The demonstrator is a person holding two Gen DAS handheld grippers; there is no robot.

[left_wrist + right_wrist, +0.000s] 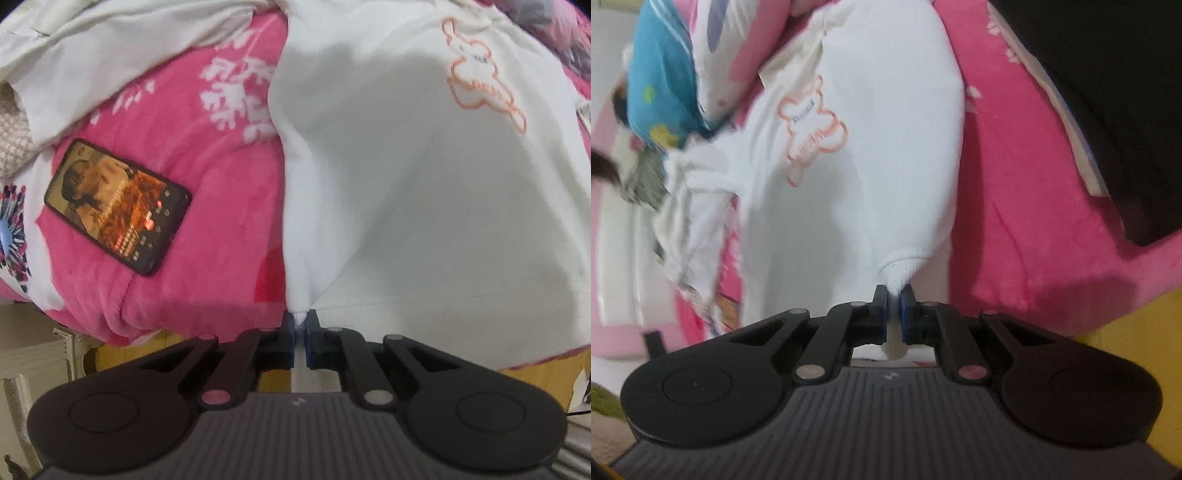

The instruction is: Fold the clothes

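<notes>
The white sweatshirt (424, 206) lies spread on a pink blanket (192, 177) with white flower prints, and both grippers have hold of its bottom edge. Left gripper (300, 318): jaws pinched nearly together on a small bunch of the sweatshirt's hem at one corner — fabric shows between the blue pads. Right gripper (894, 293): also clamped tight, on a ribbed bit of hem at the sweatshirt's other lower corner, cloth pulled into a peak there. An orange outline bear print (812, 133) sits on the sweatshirt's chest, well up from the hem. A phone (117, 206) w/ lit screen lies on the blanket to the sweatshirt's side, apart from it. Other cloth — white and patterned (701, 55) — is heaped near the sweatshirt's top end. A black cloth (1108, 103) lies past the sweatshirt's far side in the right wrist view.
</notes>
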